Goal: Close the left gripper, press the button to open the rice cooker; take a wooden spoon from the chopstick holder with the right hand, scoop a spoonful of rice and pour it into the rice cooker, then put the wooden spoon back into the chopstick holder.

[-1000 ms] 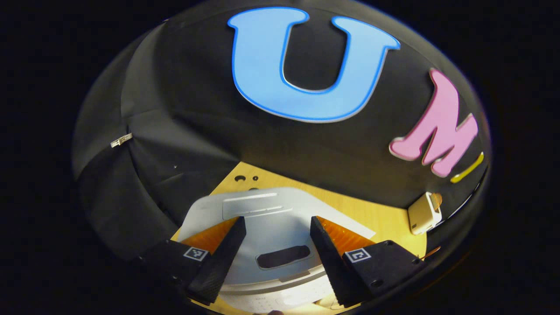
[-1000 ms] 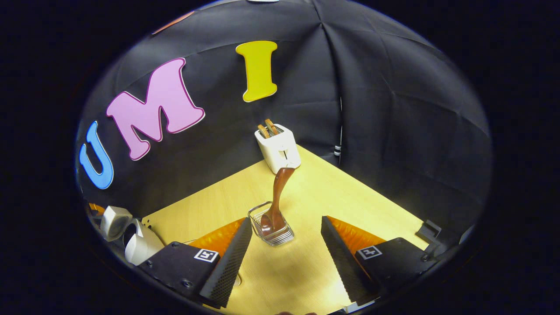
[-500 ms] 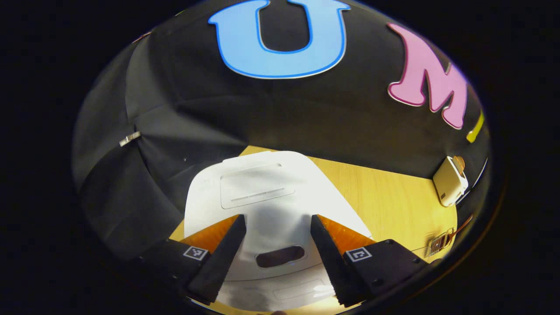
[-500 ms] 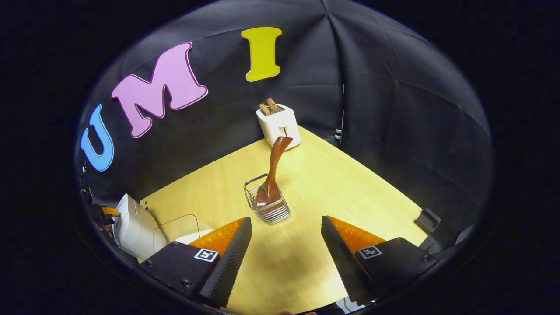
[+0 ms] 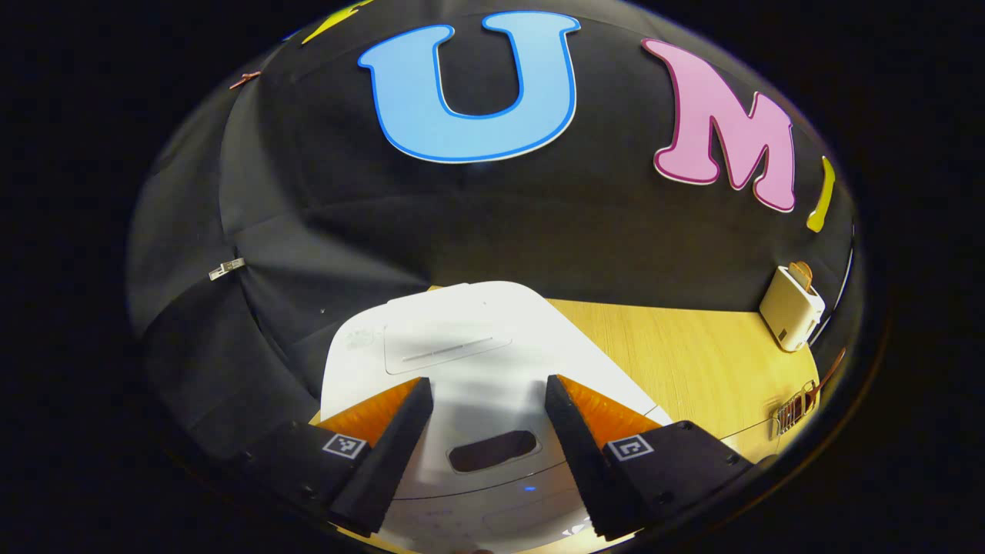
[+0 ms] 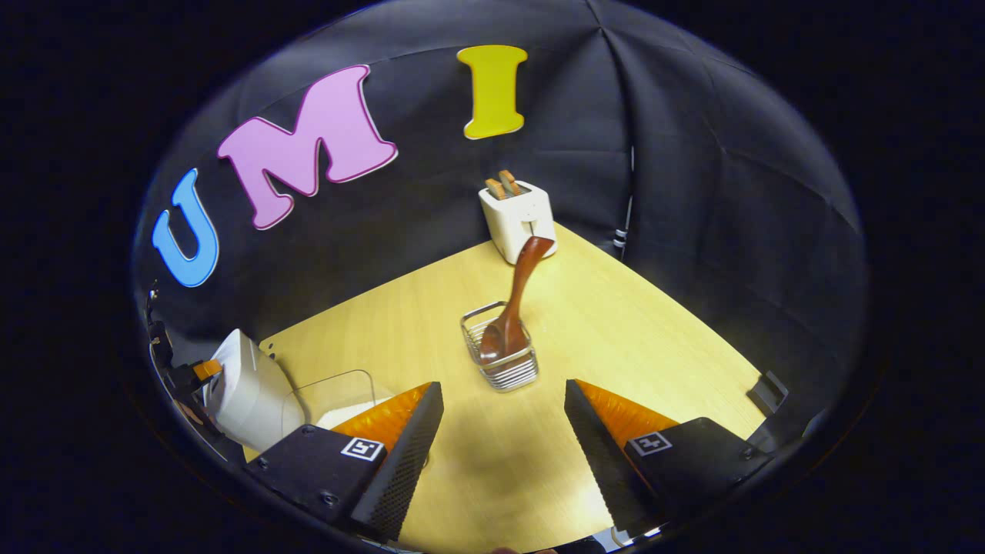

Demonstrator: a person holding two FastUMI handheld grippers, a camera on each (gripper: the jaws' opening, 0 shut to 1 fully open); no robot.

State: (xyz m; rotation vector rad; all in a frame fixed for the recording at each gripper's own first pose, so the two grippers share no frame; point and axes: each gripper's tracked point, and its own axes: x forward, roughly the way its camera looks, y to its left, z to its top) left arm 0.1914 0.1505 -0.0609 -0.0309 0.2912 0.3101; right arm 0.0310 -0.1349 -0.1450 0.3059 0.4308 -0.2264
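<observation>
The white rice cooker (image 5: 462,338) sits lid down right under my left gripper (image 5: 486,382), whose fingers stand open above the lid. A dark oval recess (image 5: 492,450) lies between them near the cooker's front. In the right gripper view the brown wooden spoon (image 6: 517,296) stands bowl down in the wire chopstick holder (image 6: 502,362) at mid table. My right gripper (image 6: 502,385) is open, short of the holder, with nothing between its fingers. A clear container (image 6: 329,391) with something white in it stands beside the rice cooker (image 6: 246,392) at the left.
A white toaster (image 6: 517,219) with bread slices stands at the table's far corner, behind the spoon, also the toaster (image 5: 791,314) at right. The black cloth wall closes in the yellow wooden table (image 6: 616,331) on two sides. A small dark block (image 6: 766,382) lies near the right edge.
The left gripper view has swung, so more of the cooker lid and the table to its right show. In the right gripper view the holder and toaster have drifted right. Both grippers stay open.
</observation>
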